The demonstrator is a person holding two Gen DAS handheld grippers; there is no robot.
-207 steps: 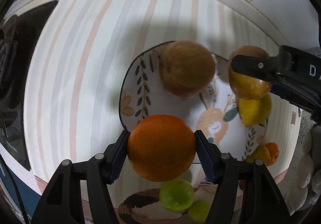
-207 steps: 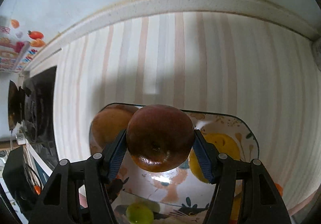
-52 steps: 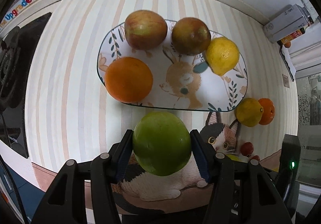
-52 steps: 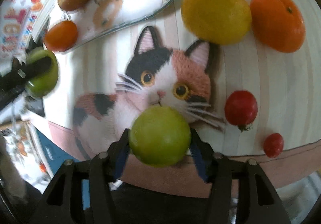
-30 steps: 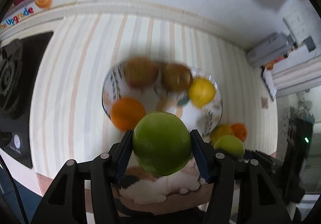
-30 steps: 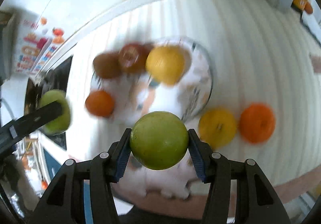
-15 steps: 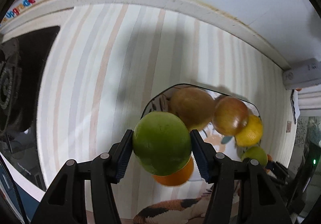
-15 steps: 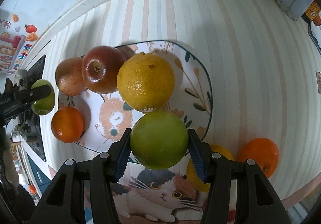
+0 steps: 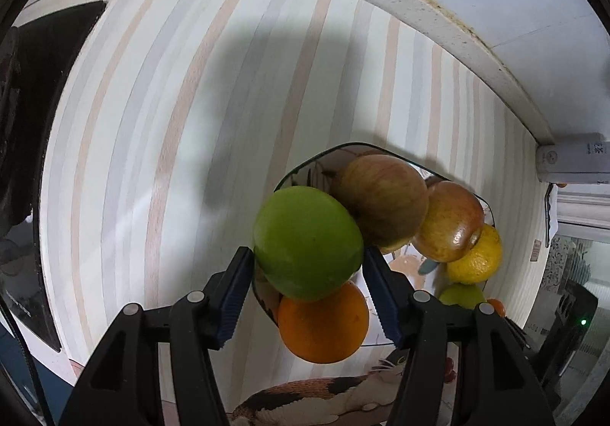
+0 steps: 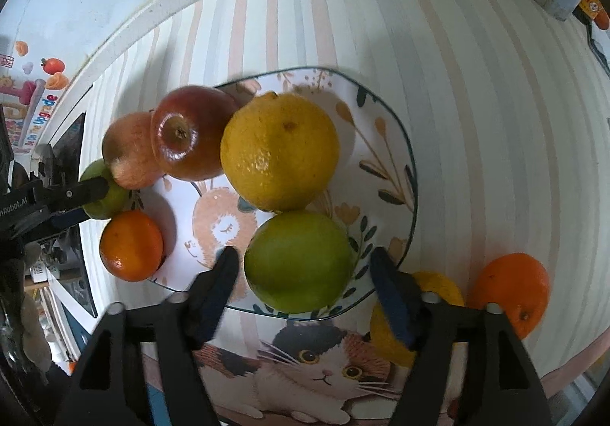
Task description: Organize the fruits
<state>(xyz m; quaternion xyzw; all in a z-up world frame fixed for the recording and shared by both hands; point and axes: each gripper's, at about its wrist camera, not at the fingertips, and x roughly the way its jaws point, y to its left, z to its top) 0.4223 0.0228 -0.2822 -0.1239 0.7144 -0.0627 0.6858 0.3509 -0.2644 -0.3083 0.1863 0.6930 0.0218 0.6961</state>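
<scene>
The right gripper (image 10: 301,266) is opening — its pads stand clear on both sides of a green apple (image 10: 299,261) that sits on the illustrated plate (image 10: 385,174), just behind a large yellow citrus (image 10: 279,151). The left gripper (image 9: 308,273) is opening too, a second green apple (image 9: 308,243) between its pads at the plate's far-left edge — whether they still press it I cannot tell — with an orange (image 9: 323,323) just below and two red apples (image 9: 383,197) just beyond.

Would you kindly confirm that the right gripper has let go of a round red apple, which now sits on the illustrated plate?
Not quite: it is a round green fruit, not a red apple. The right wrist view shows the right gripper opening around it on the illustrated plate.
</scene>
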